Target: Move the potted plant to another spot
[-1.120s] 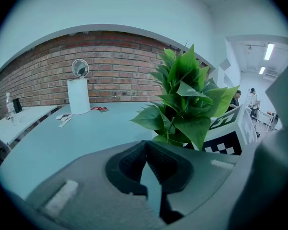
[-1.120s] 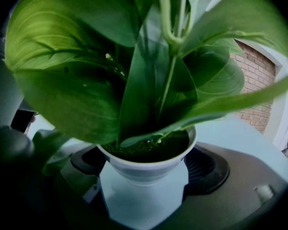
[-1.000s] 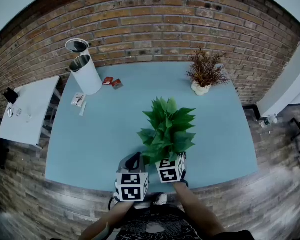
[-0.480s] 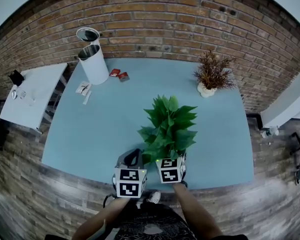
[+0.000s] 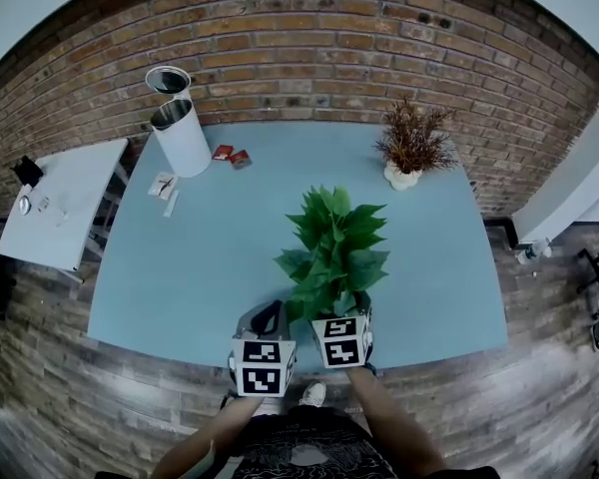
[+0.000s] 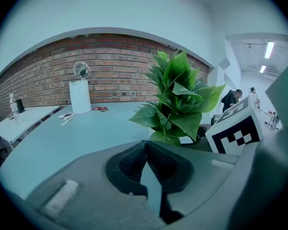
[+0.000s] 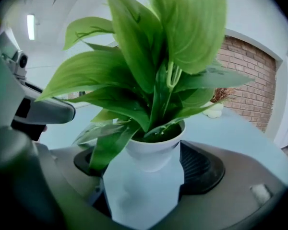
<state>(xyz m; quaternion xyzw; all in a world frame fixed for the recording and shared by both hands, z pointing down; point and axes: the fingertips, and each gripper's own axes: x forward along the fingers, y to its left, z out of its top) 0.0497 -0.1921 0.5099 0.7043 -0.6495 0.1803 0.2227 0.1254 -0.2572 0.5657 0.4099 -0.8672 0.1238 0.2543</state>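
- Right claw (image 7: pixel 152 166) stands spread around the white pot (image 7: pixel 153 150) of the potted plant (image 5: pixel 331 247). Its jaws have just been closing. One pad sits at the pot's rim, while a gap with a drooping leaf shows at the other, so there is no firm pinch yet.
- Left claw (image 6: pixel 145 150) is pressed together on nothing and waits just beside the plant.
- The potted plant stands close to the near edge of the desk (image 5: pixel 200 267), about midway along it. Nothing shows it lifted.
- Done, by my reading: the reach, and the pot enclosed.
- Left to do: finish the squeeze, lift, carry, set down and let go.
- Bare desk lies toward the left edge. A white bin (image 5: pixel 180 138) takes the far left corner and a dried plant (image 5: pixel 411 148) the far right one.
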